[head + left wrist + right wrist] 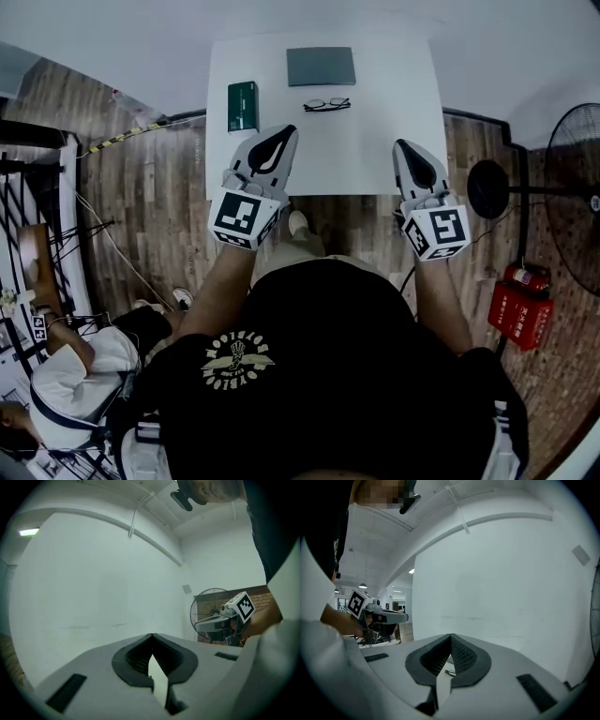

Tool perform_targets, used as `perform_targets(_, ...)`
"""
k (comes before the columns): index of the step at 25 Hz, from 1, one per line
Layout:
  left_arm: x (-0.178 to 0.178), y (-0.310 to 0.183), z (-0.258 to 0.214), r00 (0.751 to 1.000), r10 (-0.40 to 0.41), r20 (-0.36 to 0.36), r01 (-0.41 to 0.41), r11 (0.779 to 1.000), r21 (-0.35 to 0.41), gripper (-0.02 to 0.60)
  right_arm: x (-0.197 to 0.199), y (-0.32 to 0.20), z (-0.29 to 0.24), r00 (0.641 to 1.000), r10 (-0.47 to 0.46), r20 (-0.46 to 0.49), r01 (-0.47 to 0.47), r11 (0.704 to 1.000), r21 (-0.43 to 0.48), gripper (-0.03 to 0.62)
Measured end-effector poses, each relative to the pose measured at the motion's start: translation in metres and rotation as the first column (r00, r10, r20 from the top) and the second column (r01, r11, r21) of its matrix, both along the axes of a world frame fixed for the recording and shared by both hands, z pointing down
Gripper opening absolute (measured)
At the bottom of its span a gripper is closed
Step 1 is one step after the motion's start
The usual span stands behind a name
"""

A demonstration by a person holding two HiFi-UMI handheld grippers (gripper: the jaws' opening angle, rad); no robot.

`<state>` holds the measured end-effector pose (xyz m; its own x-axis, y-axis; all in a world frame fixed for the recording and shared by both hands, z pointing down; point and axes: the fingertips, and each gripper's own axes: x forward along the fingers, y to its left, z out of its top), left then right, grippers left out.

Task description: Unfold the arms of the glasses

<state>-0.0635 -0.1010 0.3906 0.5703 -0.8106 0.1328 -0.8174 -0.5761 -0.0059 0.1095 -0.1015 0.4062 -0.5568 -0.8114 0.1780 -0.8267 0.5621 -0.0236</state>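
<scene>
Black-framed glasses (326,104) lie folded on the far part of the white table (375,159), in the head view. Both grippers hover over the table's near edge, well short of the glasses. My left gripper (284,133) is at the left, its jaws meeting at the tip with nothing between them (151,635). On the right, my right gripper (401,144) is likewise shut and empty (450,635). In the right gripper view, a thin dark shape, probably the glasses (449,672), shows through the slot behind the closed tips.
A green box (242,106) and a grey case (321,67) lie on the table near the glasses. A standing fan (574,178) and a red extinguisher (518,309) are on the wooden floor at the right. A person (75,375) sits at lower left among cables.
</scene>
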Motion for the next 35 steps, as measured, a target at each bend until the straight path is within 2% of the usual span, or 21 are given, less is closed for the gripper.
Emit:
perform_targets(12, -0.024, -0.070, 0.001, 0.995, 0.097, 0.000, -0.097, 0.995, 0.023, 0.006, -0.031, -0.042, -0.010, 0.994, 0.107, -0.039, -0.106, 0.994, 0.027, 0.000)
perform_targets(16, -0.024, -0.078, 0.016, 0.992, 0.127, 0.007, -0.126, 0.992, -0.009, 0.006, -0.035, -0.040, -0.006, 0.989, 0.132, -0.062, -0.130, 0.991, 0.028, 0.000)
perform_targets(21, -0.017, -0.084, 0.019, 0.986, 0.162, 0.033, -0.162, 0.987, 0.003, 0.006, -0.031, -0.044, -0.007, 0.985, 0.162, -0.060, -0.161, 0.987, 0.029, 0.000)
perform_targets(25, -0.014, -0.091, 0.025, 0.985, 0.163, 0.054, -0.161, 0.986, -0.031, 0.006, -0.029, -0.053, -0.006, 0.986, 0.158, -0.058, -0.157, 0.987, 0.029, 0.000)
perform_targets(28, -0.012, -0.100, 0.029, 0.986, 0.151, 0.067, -0.149, 0.988, -0.028, 0.006, -0.028, -0.067, -0.003, 0.988, 0.147, -0.040, -0.146, 0.989, 0.024, 0.000)
perform_targets(35, -0.003, -0.122, 0.045, 0.982, 0.144, 0.124, -0.137, 0.988, -0.066, 0.006, -0.034, -0.115, 0.003, 0.997, 0.078, -0.020, -0.078, 0.997, 0.017, 0.000)
